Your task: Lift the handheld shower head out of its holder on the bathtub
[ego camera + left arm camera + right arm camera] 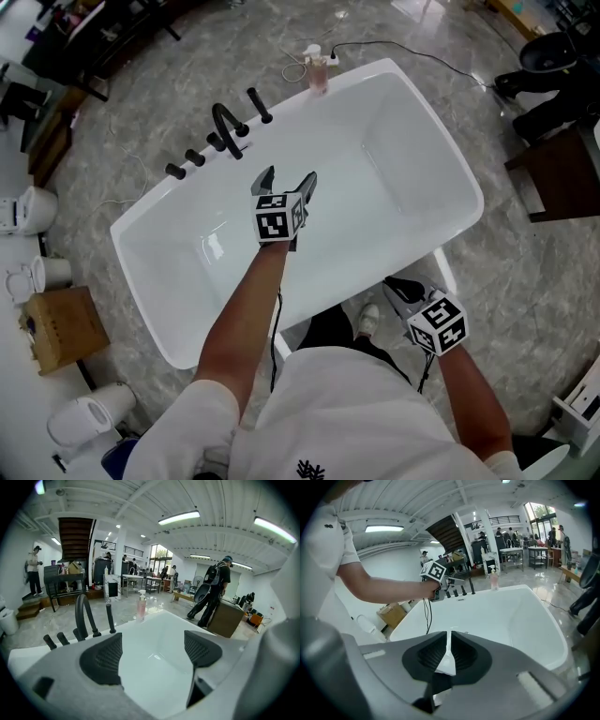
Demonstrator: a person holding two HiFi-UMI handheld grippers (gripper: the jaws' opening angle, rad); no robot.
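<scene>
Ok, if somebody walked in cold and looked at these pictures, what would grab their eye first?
The big white bathtub fills the middle of the head view, set at a slant. The left gripper hangs over it with its jaws apart and nothing between them, close to the black tap fittings on the far rim. The right gripper sits low by the person's body on the near side, jaws together.

A pink pump bottle (pixel 319 73) stands well beyond the left gripper (pixel 289 178); a cardboard box (pixel 61 328) sits on the grey marble floor (pixel 525 272) far to its left.
</scene>
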